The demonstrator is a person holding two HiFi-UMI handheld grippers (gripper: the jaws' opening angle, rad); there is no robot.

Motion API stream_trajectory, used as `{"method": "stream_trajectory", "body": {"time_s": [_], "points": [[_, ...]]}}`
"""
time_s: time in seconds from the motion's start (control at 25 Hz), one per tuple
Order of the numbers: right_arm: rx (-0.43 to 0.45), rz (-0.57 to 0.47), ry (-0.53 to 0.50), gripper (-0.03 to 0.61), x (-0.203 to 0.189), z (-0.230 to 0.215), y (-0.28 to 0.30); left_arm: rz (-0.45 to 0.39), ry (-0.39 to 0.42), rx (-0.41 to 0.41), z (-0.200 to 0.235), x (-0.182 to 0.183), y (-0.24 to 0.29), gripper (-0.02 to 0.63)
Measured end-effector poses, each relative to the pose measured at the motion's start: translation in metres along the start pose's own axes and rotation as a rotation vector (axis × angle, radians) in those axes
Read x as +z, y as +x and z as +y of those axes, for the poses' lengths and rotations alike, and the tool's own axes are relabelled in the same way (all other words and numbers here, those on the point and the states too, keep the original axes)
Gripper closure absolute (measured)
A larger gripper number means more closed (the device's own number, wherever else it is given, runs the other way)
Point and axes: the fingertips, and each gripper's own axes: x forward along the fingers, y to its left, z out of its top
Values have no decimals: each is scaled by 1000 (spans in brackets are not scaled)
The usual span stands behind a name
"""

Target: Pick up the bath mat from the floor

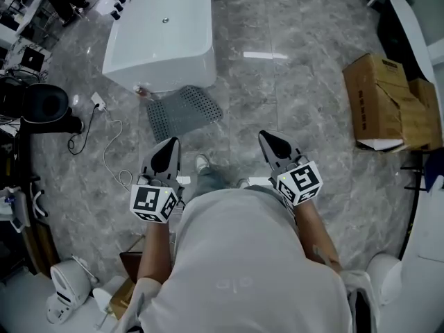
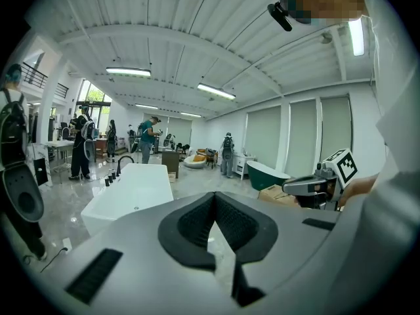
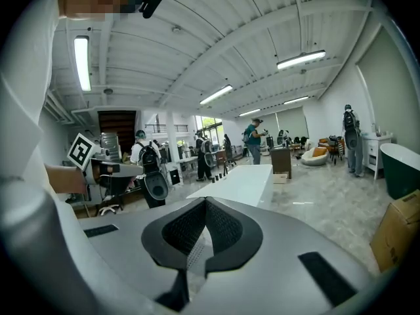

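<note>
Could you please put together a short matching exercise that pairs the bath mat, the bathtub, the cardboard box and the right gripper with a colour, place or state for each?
Things:
1. bath mat
2. bathtub
3. cardboard box
4. right gripper

Descriptions:
A. brown, at the right side of the head view
B. jaws together, nothing between them
C. white, at the top of the head view
D. grey, lying flat beside the bathtub's near end

Pairs: 1-D, 2-C, 3-A, 4-B
</note>
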Motion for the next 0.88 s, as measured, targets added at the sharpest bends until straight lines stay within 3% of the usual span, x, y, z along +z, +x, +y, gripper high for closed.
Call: {"method": "stream_trajectory", "body": {"time_s": [0.48, 0.88], "points": [[-28, 45, 3, 552, 32, 36, 146, -1, -36, 3, 159, 12, 14, 597], [-19, 84, -30, 552, 41, 76, 234, 21, -103, 62, 262, -12, -14, 597]]}}
